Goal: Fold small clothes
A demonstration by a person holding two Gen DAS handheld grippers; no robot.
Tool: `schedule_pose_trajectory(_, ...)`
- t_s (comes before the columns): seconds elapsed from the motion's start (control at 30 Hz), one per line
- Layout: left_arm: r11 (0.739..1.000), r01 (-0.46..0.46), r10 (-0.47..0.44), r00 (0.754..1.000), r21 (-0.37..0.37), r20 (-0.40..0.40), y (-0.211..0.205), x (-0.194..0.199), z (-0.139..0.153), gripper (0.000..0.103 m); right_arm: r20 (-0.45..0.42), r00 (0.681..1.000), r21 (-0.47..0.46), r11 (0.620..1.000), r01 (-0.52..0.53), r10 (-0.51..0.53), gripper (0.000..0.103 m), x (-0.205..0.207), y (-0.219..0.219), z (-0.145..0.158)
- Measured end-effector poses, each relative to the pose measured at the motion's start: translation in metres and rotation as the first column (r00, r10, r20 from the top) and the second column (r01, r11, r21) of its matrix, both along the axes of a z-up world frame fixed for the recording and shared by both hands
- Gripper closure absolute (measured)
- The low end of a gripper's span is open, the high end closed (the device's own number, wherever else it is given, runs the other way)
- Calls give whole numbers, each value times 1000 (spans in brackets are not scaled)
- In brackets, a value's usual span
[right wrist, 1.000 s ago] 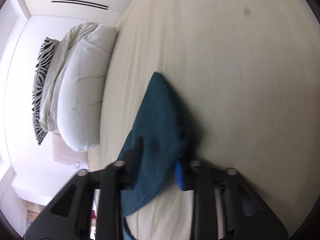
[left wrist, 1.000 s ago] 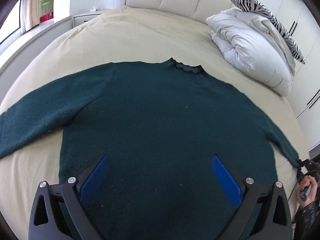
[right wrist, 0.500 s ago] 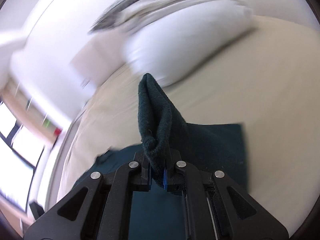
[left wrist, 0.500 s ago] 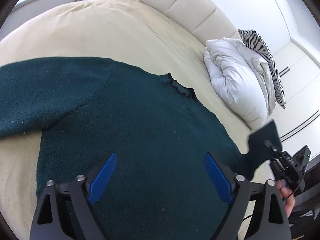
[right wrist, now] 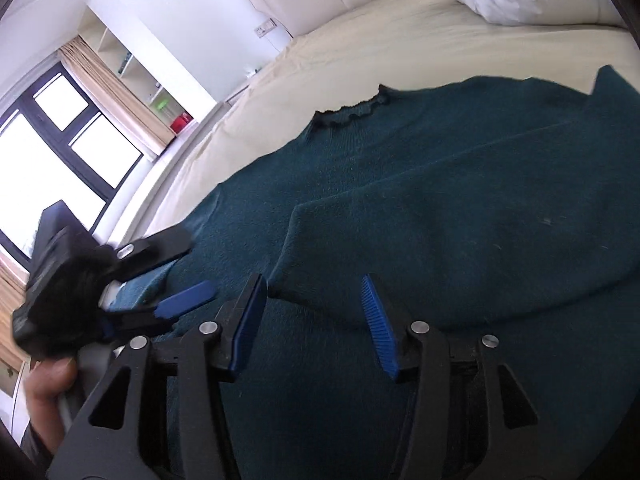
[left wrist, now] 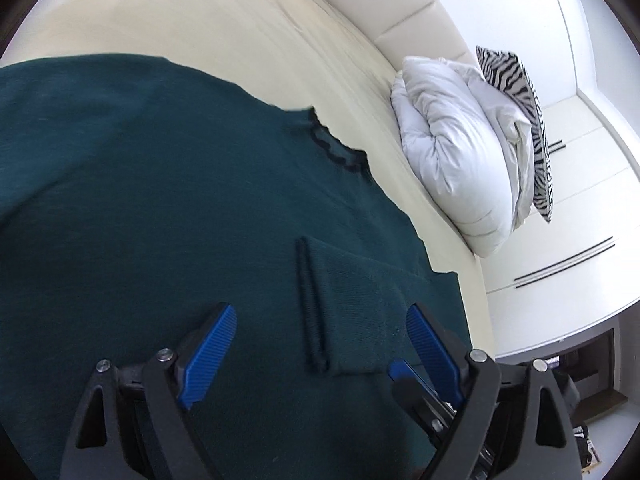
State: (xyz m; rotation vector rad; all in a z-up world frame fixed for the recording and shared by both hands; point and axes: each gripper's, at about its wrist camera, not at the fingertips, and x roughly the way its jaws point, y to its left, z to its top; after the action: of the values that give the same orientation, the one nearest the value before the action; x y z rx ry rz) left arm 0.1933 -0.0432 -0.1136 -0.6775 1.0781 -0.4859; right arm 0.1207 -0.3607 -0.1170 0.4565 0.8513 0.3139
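Left gripper (left wrist: pixel 320 328): jaws spread wide, holding nothing, poised over the lower body of the sweater (left wrist: pixel 140 200). Its blue pads (left wrist: pixel 208 344) stand clear of the fabric on either side of the folded sleeve's cuff.

Right gripper (right wrist: pixel 312 320): jaws likewise wide apart and empty, positioned just short of the cuff end of the sleeve (right wrist: pixel 440 240). In the left wrist view, one blue fingertip of the right gripper shows beside the left gripper's right-hand finger, just beside the cuff. In the right wrist view the left gripper appears at the left edge, held by a hand (right wrist: pixel 48 388).

Sweater: dark green knit, lying flat on the bed (left wrist: pixel 200 12), front or back uppermost cannot be told. One sleeve is folded inward and lies across the chest, with its ribbed cuff (left wrist: pixel 314 308) resting on the body of the garment between the left gripper's fingers. The frilled collar (left wrist: pixel 332 148) points toward the headboard (left wrist: pixel 400 4).

Beyond the sweater: a rolled white duvet (left wrist: pixel 452 140) lies at the bed's far corner, with a zebra-striped pillow (left wrist: pixel 524 116) against it. Wardrobe doors (left wrist: pixel 580 208) stand behind. In the right wrist view, a window (right wrist: pixel 60 152) with beige curtains (right wrist: pixel 108 92) and open shelves (right wrist: pixel 144 76) occupy the far wall.
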Motion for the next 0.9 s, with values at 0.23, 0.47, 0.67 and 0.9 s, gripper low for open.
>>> schedule_pose_trajectory(0.23, 991, 76, -75, 997, 113, -10, -45, 18, -3, 62, 12, 985, 101, 980, 169, -171, 55, -50, -59, 20)
schedule_pose_trajectory(0.47, 982, 74, -82, 996, 172, 37, -48, 21, 9, 94, -103, 907, 335, 844, 419, -409, 53, -82, -156, 2)
schedule_pose_trajectory(0.67, 987, -67, 47, 989, 146, 139, 1, 35, 30, 100, -176, 885, 453, 763, 462, -431, 53, -97, -189, -10)
schedule_pose_trajectory(0.9, 974, -139, 121, 987, 178, 109, 33, 47, 8, 103, -243, 861, 503, 700, 506, -448, 53, -75, -205, -18)
